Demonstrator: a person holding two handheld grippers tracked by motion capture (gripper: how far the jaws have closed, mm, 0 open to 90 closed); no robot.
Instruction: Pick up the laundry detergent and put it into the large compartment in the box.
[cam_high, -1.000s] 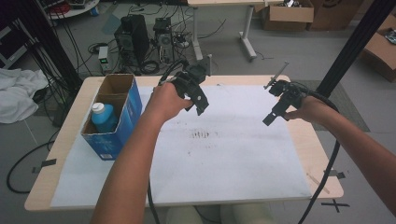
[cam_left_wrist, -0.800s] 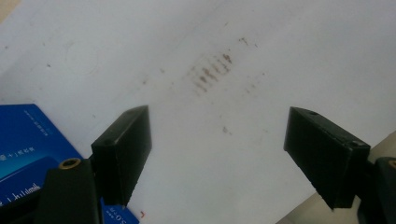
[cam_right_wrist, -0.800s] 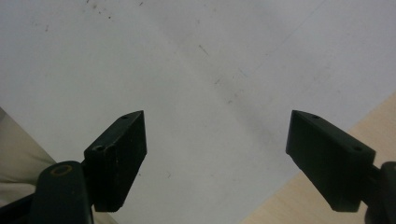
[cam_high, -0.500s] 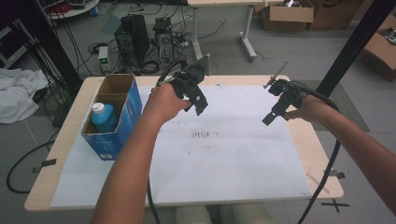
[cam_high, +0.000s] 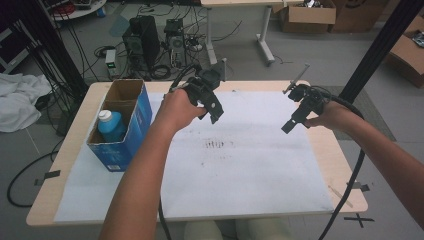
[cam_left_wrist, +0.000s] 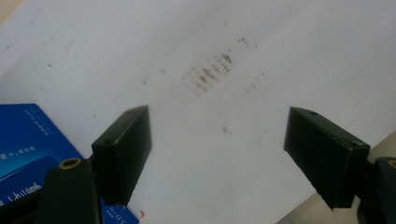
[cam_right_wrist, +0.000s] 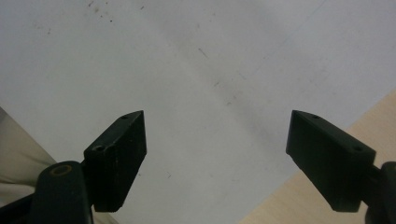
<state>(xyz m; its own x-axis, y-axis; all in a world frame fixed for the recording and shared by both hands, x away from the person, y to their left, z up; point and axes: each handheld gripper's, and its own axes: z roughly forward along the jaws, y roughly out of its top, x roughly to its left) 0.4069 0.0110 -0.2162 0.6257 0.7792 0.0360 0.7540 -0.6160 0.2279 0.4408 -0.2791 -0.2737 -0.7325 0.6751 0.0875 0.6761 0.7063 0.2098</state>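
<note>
Both sets of fingers spread, empty: left gripper (cam_high: 215, 107), right gripper (cam_high: 292, 120). Approach bottle (cam_high: 111, 126) in blue box (cam_high: 131, 134) near tabletop's left edge from above.

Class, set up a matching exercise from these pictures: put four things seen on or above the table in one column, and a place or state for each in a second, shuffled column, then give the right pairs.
Things:
1. blue carton
2. bottle
3. left claw
4. dark smudges

Places or states:
A. on the white sheet, near the table's middle
B. open, with nothing between the jaws
C. standing inside the carton
D. at the table's left side, top open

Pairs: 1-D, 2-C, 3-B, 4-A
</note>
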